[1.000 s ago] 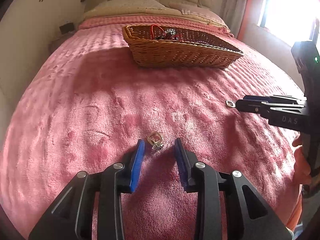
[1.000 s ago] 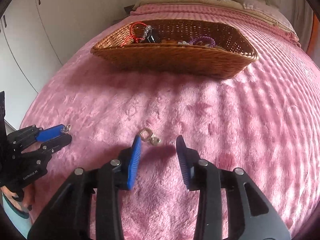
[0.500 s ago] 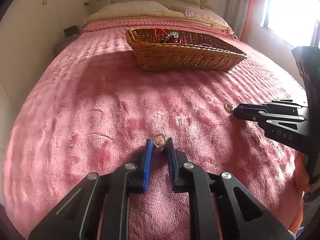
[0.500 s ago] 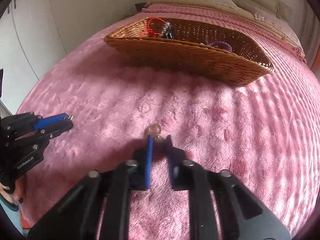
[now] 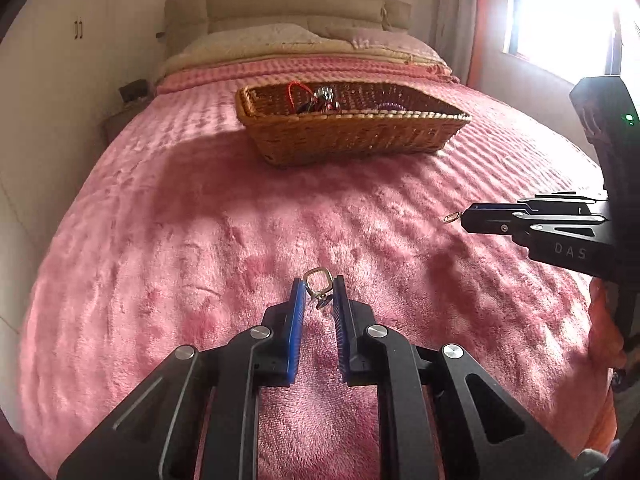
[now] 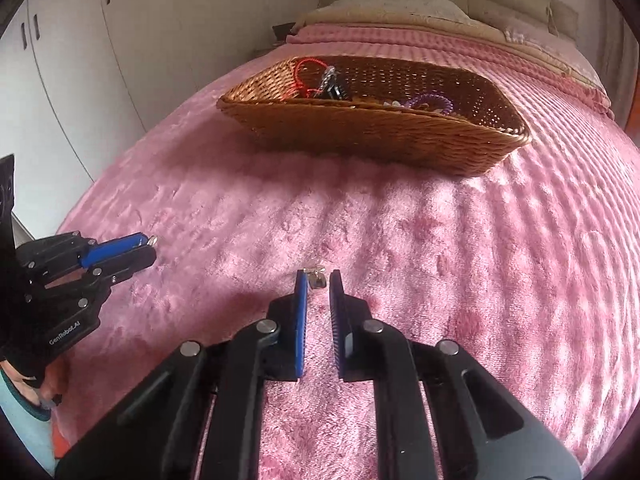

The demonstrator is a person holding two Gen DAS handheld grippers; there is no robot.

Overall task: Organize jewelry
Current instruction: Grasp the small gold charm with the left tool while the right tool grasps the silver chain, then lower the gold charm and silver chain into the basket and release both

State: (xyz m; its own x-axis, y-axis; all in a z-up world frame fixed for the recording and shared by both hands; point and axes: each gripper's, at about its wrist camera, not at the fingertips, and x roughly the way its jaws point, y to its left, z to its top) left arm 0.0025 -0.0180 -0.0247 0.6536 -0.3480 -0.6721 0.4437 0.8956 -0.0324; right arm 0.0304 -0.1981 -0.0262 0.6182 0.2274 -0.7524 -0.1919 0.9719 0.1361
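My left gripper [image 5: 319, 285] is shut on a small gold ring [image 5: 318, 286] and holds it above the pink blanket [image 5: 200, 240]. My right gripper [image 6: 318, 278] is shut on another small metal ring [image 6: 315, 276], also lifted off the blanket. The right gripper shows at the right of the left wrist view [image 5: 460, 218] with its ring at the tip. The left gripper shows at the left of the right wrist view [image 6: 150, 242]. A wicker basket [image 5: 352, 136] with several pieces of jewelry stands farther up the bed; it also shows in the right wrist view [image 6: 376, 136].
In the basket lie a red cord [image 6: 304, 76], a silver piece [image 6: 330, 78] and a purple coil bracelet [image 6: 430, 102]. Pillows and a headboard [image 5: 288, 12] are behind the basket. White wardrobes [image 6: 80, 60] stand left; a window [image 5: 560, 8] is right.
Both grippers closed on their rings and lifted them off the blanket. Both have risen and tilted up, so the basket appears lower and nearer.
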